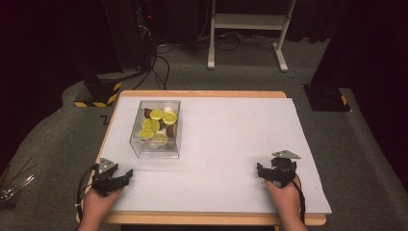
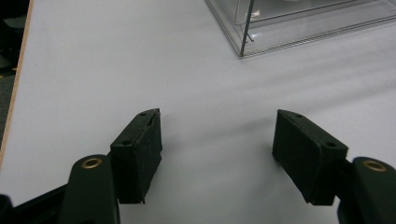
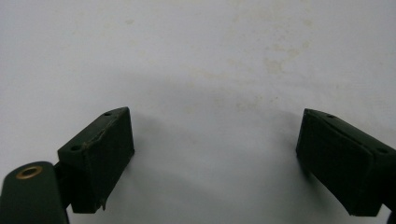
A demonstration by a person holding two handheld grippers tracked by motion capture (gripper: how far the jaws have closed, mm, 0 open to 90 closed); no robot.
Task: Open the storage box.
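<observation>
Currently, both tools rest low over the white worktop [image 1: 231,144] near its front edge, each held in one hand, well apart from one another. The left tool [image 1: 126,174] sits just in front of the clear box [image 1: 156,129]; its jaws stand released, with bare white surface between them in the left gripper view [image 2: 217,154]. The right tool [image 1: 262,172] lies at the opposite side of the worktop, also released, its jaws spread wide over bare sheet in the right gripper view [image 3: 215,158]. The clear box stands on the left half of the worktop, well apart from the right tool. It holds yellow-green round pieces [image 1: 157,114] mixed with brown pieces [image 1: 170,130] and some white ones; what these pieces are cannot be determined at this resolution. No brand, label or printed text is legible on the box or on either tool. A dark mark on the floor beside the left worktop edge is cut off and unreadable. In the left gripper view the box [image 2: 299,23] is cropped by the upper frame edge, showing its lower corner and base. Faint brownish stains [image 3: 275,65] mark the sheet ahead of the right tool.
</observation>
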